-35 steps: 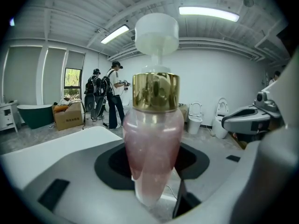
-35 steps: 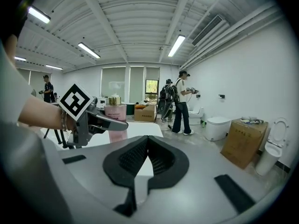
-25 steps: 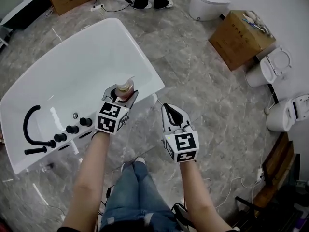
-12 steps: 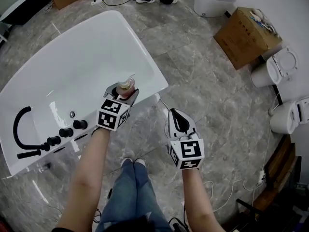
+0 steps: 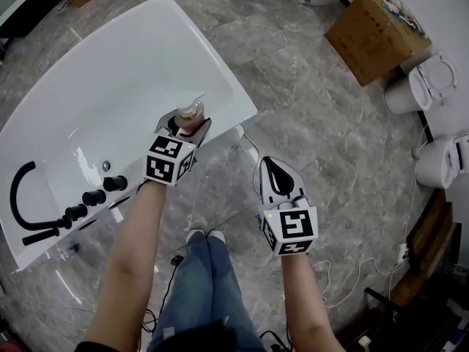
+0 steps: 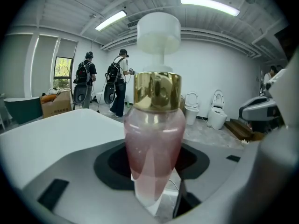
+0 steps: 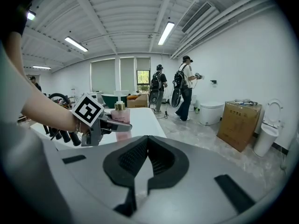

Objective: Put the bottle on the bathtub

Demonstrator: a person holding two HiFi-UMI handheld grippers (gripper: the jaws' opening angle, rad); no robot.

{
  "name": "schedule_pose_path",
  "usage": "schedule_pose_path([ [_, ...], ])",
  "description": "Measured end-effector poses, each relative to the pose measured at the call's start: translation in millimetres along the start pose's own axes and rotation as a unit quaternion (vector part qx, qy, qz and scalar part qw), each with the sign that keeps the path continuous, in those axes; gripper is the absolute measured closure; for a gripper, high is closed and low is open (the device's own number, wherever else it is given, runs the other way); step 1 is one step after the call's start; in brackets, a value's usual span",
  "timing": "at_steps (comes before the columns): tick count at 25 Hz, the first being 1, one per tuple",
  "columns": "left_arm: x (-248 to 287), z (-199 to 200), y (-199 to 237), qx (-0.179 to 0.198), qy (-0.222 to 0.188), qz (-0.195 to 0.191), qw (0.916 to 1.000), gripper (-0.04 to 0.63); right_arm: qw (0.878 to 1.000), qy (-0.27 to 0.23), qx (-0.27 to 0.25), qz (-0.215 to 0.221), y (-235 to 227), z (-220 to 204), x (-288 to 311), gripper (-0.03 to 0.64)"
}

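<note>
A pink pump bottle (image 5: 189, 116) with a gold collar and white pump head stands upright between the jaws of my left gripper (image 5: 186, 126), which is shut on it. In the left gripper view the bottle (image 6: 155, 148) fills the middle. It hangs over the near rim of the white bathtub (image 5: 110, 101); whether its base touches the rim I cannot tell. My right gripper (image 5: 277, 173) is held over the grey floor to the right of the tub, shut with nothing in it. The right gripper view shows the bottle (image 7: 120, 117) and the left gripper (image 7: 100, 122) at left.
Black faucet (image 5: 29, 196) and knobs (image 5: 95, 196) sit on the tub's left end. A cardboard box (image 5: 377, 28) and white toilets (image 5: 429, 86) stand at the right. Cables (image 5: 352, 277) trail on the floor. People (image 6: 117, 83) stand far off.
Both grippers shifted slightly; the left one with the bottle stays over the tub's near rim. The right gripper dropped back a little toward me.
</note>
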State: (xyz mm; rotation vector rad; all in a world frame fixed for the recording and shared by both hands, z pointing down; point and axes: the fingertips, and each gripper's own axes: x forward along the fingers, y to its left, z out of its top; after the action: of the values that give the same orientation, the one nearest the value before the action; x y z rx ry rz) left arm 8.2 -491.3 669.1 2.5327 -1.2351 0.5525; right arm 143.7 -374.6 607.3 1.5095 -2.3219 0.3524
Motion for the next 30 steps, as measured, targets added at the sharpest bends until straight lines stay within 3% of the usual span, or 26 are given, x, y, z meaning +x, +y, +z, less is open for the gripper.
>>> schedule_pose_path([
  [4,-1,-4,-6,0.017,0.001,-0.012,0.9998,0.37,1.0,-0.004,0.0,0.003,6,4,0,0.601],
  [9,-1,-7,-10,0.01,0.013,-0.022,0.9996,0.358,1.0,-0.015,-0.01,0.006,14,15,0,0.601],
  [18,-31,-4,-7,0.021,0.044,0.011,0.9987,0.291,0.999,-0.019,-0.027,0.008,29,44,-21,0.601],
  [30,-113,30,-7,-0.001,0.036,0.032,0.9989,0.29,0.999,-0.033,-0.038,-0.005,43,100,-62,0.601],
])
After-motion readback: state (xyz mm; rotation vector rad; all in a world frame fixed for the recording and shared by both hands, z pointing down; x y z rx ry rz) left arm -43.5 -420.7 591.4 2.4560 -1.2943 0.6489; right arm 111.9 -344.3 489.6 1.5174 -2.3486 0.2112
